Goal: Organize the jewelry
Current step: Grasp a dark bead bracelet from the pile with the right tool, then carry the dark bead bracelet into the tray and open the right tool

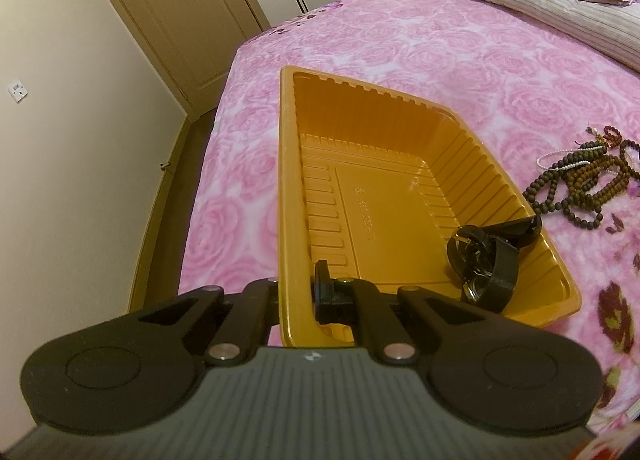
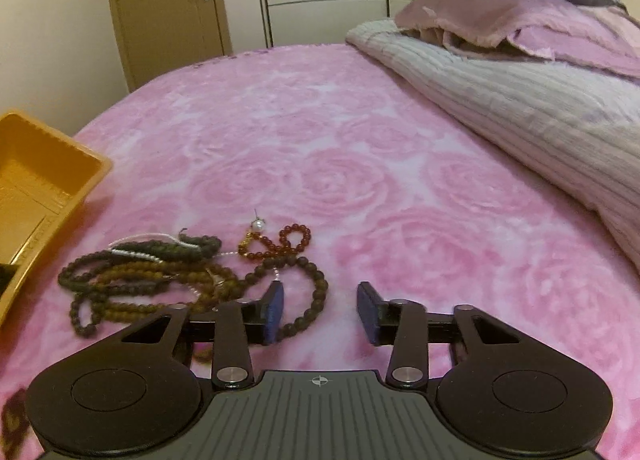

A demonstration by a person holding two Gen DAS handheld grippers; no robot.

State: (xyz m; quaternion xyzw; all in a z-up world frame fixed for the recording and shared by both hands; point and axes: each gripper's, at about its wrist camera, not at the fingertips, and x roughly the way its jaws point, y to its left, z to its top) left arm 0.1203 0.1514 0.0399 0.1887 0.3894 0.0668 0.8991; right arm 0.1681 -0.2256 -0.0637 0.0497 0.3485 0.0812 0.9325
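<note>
An orange plastic tray (image 1: pixel 288 196) sits on the pink bed. My left gripper (image 1: pixel 298 292) is shut on the tray's near left wall, one finger outside and one inside. A black watch (image 1: pixel 486 260) lies in the tray's near right corner. A tangled pile of bead bracelets (image 2: pixel 172 276) lies on the bed right of the tray; it also shows in the left wrist view (image 1: pixel 580 184). My right gripper (image 2: pixel 320 312) is open and empty just above the pile's right side, its left fingertip by a dark bead loop (image 2: pixel 316 292). The tray's corner shows in the right wrist view (image 2: pixel 48 164).
A pink rose-patterned blanket (image 2: pixel 360 180) covers the bed. A folded grey quilt (image 2: pixel 520 108) and a pink pillow (image 2: pixel 500 16) lie at the far right. The bed's left edge (image 1: pixel 212 164) drops to the floor beside a wall and door (image 1: pixel 192 0).
</note>
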